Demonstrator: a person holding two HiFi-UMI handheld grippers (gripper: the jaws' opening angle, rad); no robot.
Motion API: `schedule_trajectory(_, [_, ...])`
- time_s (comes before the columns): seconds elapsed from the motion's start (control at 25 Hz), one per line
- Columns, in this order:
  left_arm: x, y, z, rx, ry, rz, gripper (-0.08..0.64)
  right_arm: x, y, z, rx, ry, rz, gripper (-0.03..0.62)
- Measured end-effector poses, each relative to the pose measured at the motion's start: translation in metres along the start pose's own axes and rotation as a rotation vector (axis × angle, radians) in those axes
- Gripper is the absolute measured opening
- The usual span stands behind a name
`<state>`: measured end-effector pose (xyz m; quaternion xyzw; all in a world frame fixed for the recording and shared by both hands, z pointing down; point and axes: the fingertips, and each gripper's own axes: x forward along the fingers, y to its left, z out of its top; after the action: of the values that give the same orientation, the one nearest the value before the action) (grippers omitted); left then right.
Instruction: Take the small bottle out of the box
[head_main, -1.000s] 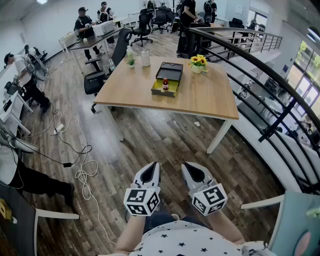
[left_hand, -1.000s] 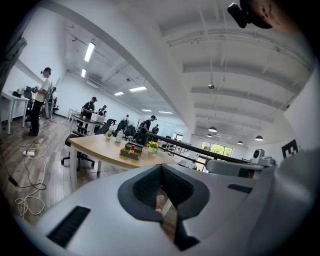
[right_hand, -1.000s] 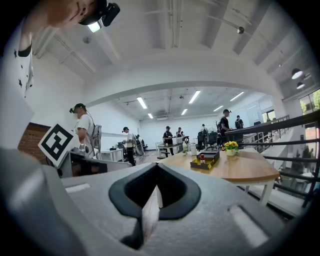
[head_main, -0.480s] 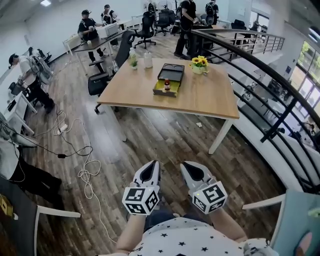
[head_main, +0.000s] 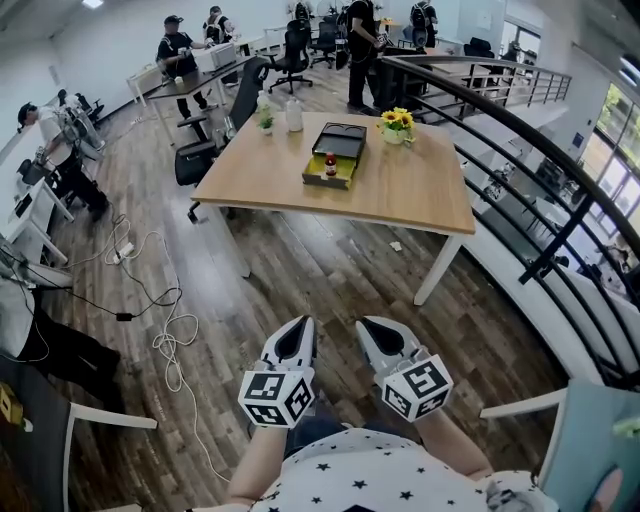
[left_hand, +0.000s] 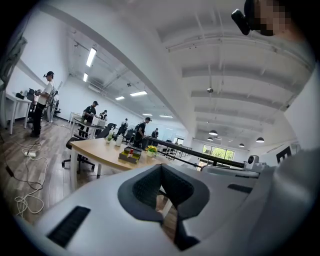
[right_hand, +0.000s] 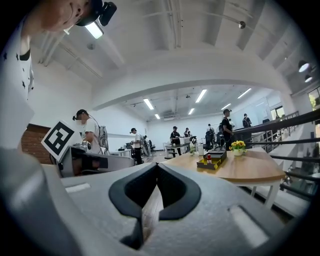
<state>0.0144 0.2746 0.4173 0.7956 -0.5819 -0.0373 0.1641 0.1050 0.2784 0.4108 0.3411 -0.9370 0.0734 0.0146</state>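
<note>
A small red-capped bottle (head_main: 329, 166) stands in an open yellow-and-black box (head_main: 338, 143) on the wooden table (head_main: 400, 195), far ahead of me. Both grippers are held close to my body over the floor, well short of the table. My left gripper (head_main: 298, 326) and right gripper (head_main: 369, 325) point towards the table, each shut with nothing between the pads. In the left gripper view the left gripper (left_hand: 161, 168) is shut, with the box (left_hand: 126, 157) and bottle (left_hand: 131, 151) small in the distance. In the right gripper view the right gripper (right_hand: 157, 166) is shut, with the box (right_hand: 215, 157) far off.
A pot of yellow flowers (head_main: 397, 125) and two clear bottles (head_main: 291, 115) also stand on the table. A black railing (head_main: 520, 170) runs along the right. Cables (head_main: 160, 330) lie on the floor at left. Office chairs (head_main: 205, 150) and people stand beyond the table.
My left gripper has drifted slightly to the left in the head view. The right gripper has stayed where it was. Both jaws remain shut.
</note>
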Motion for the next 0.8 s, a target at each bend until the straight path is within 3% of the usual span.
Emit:
schedule_trajectory(0.36, [0.011,0.001,-0.001,0.003,0.006,-0.003,0.002,0.008,-0.014,-0.002,-0.003,0.020,-0.019,0.006])
schedule_trajectory(0.8, [0.047,0.034,0.002,-0.001,0.031,0.004,0.003,0.047,-0.039,-0.008,0.016,0.051,-0.042,0.018])
